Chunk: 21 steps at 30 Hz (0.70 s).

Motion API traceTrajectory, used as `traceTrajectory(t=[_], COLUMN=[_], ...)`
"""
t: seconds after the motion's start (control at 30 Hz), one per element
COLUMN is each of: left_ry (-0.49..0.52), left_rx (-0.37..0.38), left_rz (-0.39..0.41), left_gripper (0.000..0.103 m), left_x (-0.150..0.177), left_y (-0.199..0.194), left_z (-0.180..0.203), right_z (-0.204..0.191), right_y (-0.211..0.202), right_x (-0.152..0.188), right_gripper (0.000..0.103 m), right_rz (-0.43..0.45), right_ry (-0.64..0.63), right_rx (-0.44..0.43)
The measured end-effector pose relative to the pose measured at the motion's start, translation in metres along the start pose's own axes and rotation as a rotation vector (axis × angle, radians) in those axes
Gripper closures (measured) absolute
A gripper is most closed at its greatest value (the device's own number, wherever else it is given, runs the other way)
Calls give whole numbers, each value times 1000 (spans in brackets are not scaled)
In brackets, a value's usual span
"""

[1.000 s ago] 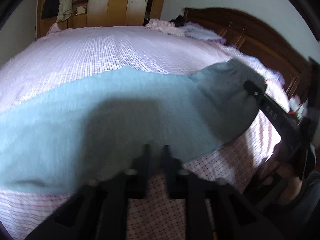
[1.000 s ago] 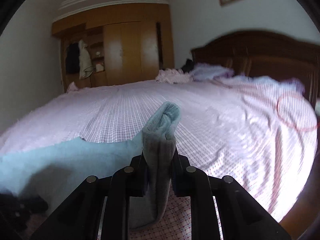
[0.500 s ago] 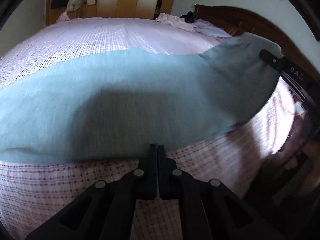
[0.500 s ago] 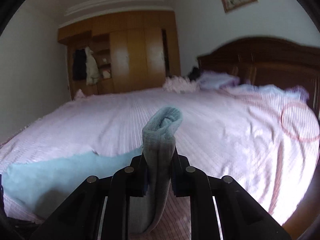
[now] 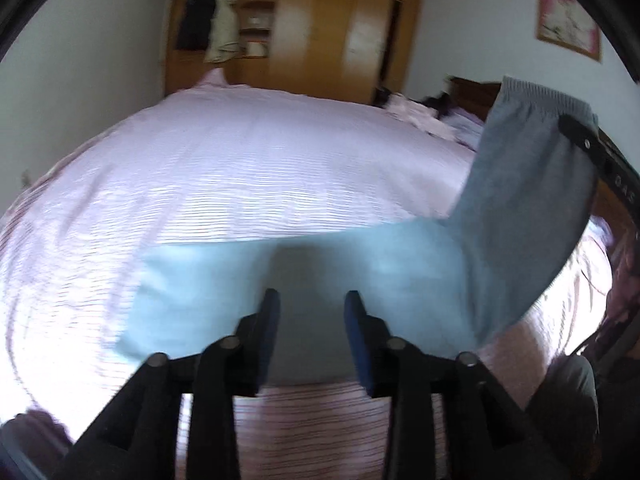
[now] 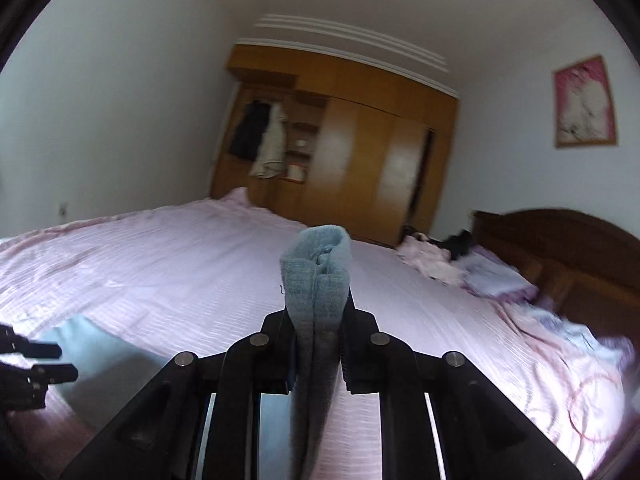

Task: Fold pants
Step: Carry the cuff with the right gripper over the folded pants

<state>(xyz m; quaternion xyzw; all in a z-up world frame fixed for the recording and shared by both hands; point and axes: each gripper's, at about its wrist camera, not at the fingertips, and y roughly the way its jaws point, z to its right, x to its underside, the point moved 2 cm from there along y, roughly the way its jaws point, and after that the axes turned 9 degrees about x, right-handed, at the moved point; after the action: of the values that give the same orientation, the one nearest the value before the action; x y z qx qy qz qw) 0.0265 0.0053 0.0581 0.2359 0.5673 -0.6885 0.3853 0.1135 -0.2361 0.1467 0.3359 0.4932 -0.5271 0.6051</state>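
Soft knit pants (image 5: 516,216) hang limp from the clamped right gripper (image 6: 318,344); the left gripper (image 5: 310,320), just parted and empty, should pinch the fabric's edge.

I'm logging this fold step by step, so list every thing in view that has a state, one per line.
Light blue pants: partly flat on the bed, waistband end lifted.
Left tool: open, jaws have just been opening, nothing between them.
Right tool: shut on the pants' waistband.
Bedsheet: spread over the bed, lightly wrinkled.
Wardrobe: main doors closed, left section open with clothes hanging.
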Motion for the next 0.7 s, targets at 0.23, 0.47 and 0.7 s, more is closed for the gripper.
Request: traceTrajectory(t=[0.23,0.47,0.7], left_ry=[-89,-264,-340], left_rx=[-95,-139,-46], left_rz=[-13,-24,-50], left_gripper=[51,51,51], left_x=[10,33,45], left_y=[-41,-61,-60], left_z=[-104,-187,-206], right_z=[-135,-285,-326], right_y=[-9,-9,-13], right_x=[-4,51,93], right_gripper=[94,95,95], right_rz=[31,-63,-105], right_ry=[-96,-222,-340], right_rx=[-98,-284,-281])
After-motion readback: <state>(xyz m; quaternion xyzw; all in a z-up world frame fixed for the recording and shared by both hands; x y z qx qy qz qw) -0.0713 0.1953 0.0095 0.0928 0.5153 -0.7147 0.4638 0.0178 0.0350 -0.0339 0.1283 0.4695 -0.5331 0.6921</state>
